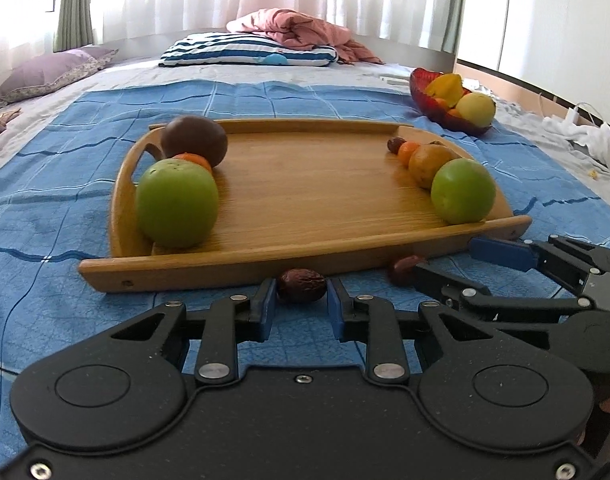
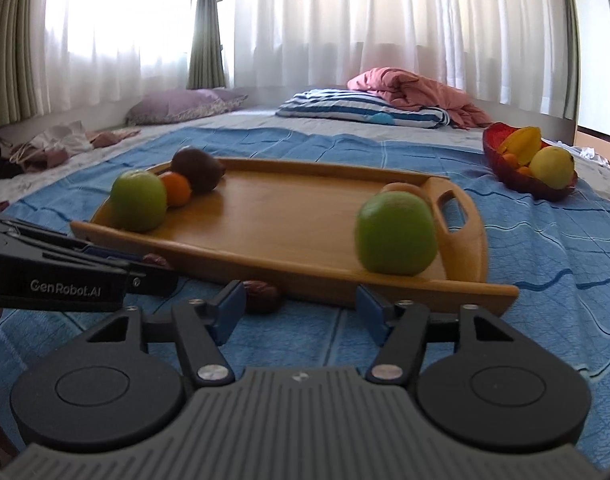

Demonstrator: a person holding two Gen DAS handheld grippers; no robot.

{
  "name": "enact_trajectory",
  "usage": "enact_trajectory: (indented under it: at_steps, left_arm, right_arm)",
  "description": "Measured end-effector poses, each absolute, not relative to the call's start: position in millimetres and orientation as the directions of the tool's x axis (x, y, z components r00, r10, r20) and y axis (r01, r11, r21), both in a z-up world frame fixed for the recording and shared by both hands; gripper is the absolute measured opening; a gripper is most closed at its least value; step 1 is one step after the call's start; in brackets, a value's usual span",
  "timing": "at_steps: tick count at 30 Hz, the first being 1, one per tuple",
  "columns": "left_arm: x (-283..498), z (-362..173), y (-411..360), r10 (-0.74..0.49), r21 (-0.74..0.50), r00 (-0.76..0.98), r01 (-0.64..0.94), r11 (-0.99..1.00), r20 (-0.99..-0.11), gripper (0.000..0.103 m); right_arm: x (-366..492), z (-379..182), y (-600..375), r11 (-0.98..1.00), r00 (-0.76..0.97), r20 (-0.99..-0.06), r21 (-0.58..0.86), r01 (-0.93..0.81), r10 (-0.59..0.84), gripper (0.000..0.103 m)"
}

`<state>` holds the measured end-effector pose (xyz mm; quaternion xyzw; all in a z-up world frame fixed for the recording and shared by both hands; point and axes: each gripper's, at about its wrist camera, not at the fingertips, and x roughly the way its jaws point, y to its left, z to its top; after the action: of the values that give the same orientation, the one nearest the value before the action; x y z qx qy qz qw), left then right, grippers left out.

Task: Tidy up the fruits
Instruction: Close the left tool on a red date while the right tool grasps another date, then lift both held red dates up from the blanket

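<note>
Left gripper (image 1: 301, 300): you have its fingers clamped on a dark red date (image 1: 302, 285) on the blue blanket (image 1: 85, 208), just before the tray's near edge.
Right gripper (image 2: 297, 312): your fingers stand apart, pressing nothing; a second date (image 2: 261, 291) lies against the left finger.
Tray (image 1: 305, 262): wooden, on the blanket.
Left end of tray: green apple (image 1: 177, 202), orange (image 1: 195, 160), brown fruit (image 1: 195, 140).
Right end of tray: another green apple (image 1: 463, 191) heads a row of smaller fruit.
Red bowl (image 1: 421, 88): beyond the tray's far right corner, holding yellow fruit.

L+R wrist cams | low, fwd | share tray (image 1: 305, 268)
</note>
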<state>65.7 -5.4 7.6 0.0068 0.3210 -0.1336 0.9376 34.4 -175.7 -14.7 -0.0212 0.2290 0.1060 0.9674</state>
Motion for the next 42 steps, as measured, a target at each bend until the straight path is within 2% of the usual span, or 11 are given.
enact_trajectory:
  at_steps: [10,15,22,24,38,42]
  left_arm:
    - [64,6,6,-0.212,-0.079,0.766,0.207,0.975,-0.607,0.026]
    - [65,5,7,-0.203,-0.080,0.768,0.195,0.978,-0.607,0.026]
    - [68,5,9,-0.205,-0.092,0.768,0.188,0.978,-0.607,0.026]
    - [67,4,9,-0.205,-0.095,0.768,0.187,0.978,-0.607,0.026]
    - [66,0,11,-0.207,-0.098,0.777,0.185,0.978,-0.595,0.026]
    - [65,-1,11,-0.204,-0.096,0.779,0.183,0.978,-0.593,0.029]
  right_arm:
    - [25,-16,-149,0.981,0.901,-0.421,-0.106,-0.163,0.104,0.064]
    - [25,-16,-143,0.989,0.900,-0.427,-0.068,-0.131,0.089,0.057]
    - [27,-17,-138,0.993,0.899,-0.428,-0.025,-0.116,0.094,0.054]
    - [27,-18,-137,0.993,0.899,-0.431,-0.034,-0.111,0.085,0.051]
    - [32,-17,-132,0.994,0.889,-0.448,-0.009,-0.107,0.091,0.045]
    - [34,-18,-131,0.995,0.888,-0.452,-0.008,-0.096,0.082,0.043]
